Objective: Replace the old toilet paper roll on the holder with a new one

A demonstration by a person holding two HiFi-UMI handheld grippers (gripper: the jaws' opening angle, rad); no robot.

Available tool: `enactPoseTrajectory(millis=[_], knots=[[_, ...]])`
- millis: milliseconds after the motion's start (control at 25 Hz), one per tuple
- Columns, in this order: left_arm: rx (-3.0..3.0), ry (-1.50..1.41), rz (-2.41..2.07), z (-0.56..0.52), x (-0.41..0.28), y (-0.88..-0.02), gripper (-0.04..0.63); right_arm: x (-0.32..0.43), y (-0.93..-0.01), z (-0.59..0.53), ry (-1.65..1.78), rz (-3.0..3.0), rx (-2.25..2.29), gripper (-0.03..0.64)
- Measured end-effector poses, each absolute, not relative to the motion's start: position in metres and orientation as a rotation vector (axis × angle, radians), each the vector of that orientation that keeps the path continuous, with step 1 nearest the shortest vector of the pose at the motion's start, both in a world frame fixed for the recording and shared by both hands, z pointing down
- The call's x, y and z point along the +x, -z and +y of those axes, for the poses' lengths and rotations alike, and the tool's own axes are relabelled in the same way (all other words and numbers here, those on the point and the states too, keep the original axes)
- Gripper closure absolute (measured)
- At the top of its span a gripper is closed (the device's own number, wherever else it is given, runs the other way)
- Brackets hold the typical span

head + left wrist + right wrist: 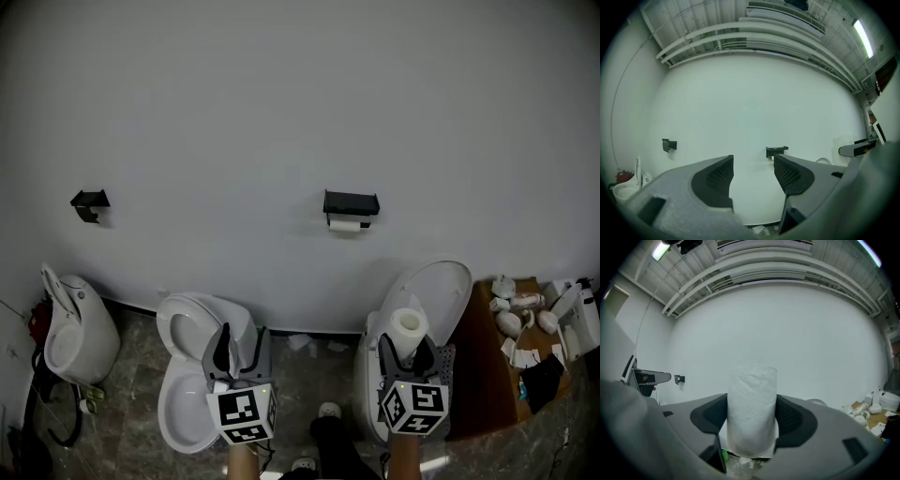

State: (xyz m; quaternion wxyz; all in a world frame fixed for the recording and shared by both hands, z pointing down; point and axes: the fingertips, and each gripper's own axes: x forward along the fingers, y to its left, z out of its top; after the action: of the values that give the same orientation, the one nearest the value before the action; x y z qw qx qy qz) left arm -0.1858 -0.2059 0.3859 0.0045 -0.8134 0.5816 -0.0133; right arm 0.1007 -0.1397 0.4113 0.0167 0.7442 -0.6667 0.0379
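Two tongs face the wall [281, 94], the holder [352, 203] well ahead. Right tongs [752, 420] pinch the new roll [752, 390] by its sides; it is probably light, soft and crushable, so grip gently. Left tongs [753, 176] are spread, empty. The thin old roll [345, 225] hangs under the holder.

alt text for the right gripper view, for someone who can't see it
The right gripper is shut on a white toilet paper roll, held upright between its jaws. Behind is a plain white wall with a small black holder at the far left.
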Motion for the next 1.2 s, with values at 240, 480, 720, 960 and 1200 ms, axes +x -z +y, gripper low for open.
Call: enactPoseTrajectory(millis=[240,480,720,960,1200], knots=[[-2.517,0.041,1.833,-0.258,-0.159,-0.384,0.344,0.131,-0.413,-0.196,-0.118,-2.097,2.31,0.325],[-2.494,0.051,1.826,-0.326,-0.12,-0.377,0.344,0.162,-0.408,-0.27,-0.112,-2.143,2.292,0.325],[-2.481,0.045,1.812,-0.386,-0.081,-0.363,0.344,0.19,-0.397,-0.341,-0.107,-2.176,2.26,0.325],[-2.476,0.036,1.813,-0.438,-0.048,-0.356,0.344,0.219,-0.39,-0.395,-0.084,-2.196,2.234,0.325],[-2.491,0.034,1.822,-0.471,-0.026,-0.361,0.344,0.244,-0.394,-0.426,-0.089,-2.182,2.233,0.325]])
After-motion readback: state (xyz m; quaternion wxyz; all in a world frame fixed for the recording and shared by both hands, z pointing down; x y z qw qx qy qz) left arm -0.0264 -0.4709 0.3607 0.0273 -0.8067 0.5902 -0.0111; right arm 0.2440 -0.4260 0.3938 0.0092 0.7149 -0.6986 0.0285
